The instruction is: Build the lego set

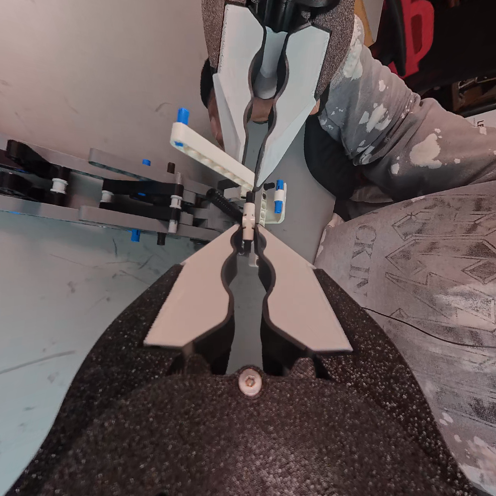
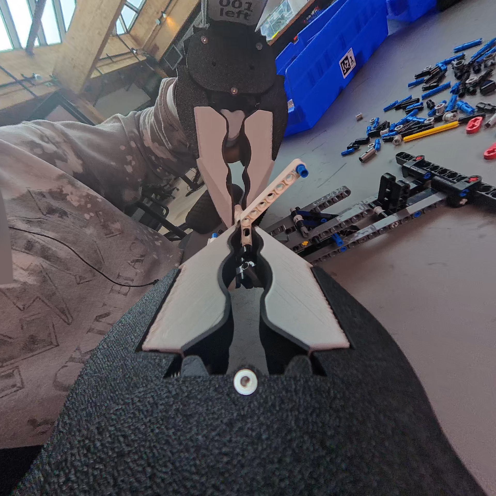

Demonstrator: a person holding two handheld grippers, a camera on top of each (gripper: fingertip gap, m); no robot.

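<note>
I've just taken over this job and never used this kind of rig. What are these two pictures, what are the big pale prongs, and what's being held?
Each picture comes from a camera on a hand-held gripper, looking along its two pale fingers. The left gripper pinches a small white connector piece. The right gripper, seen opposite in the left view, grips the near end of a white holed beam tipped with a blue pin. Both are shut, meeting tip to tip. On the grey table lie a long grey-and-black Lego frame, loose pieces and blue bins.

Scuffed grey tabletop (image 2: 402, 308) spreading right of the tool; timber beams (image 2: 88, 40) and bright skylights (image 2: 16, 24) up-left; blue bins (image 2: 335, 75) far ahead, right.
</note>
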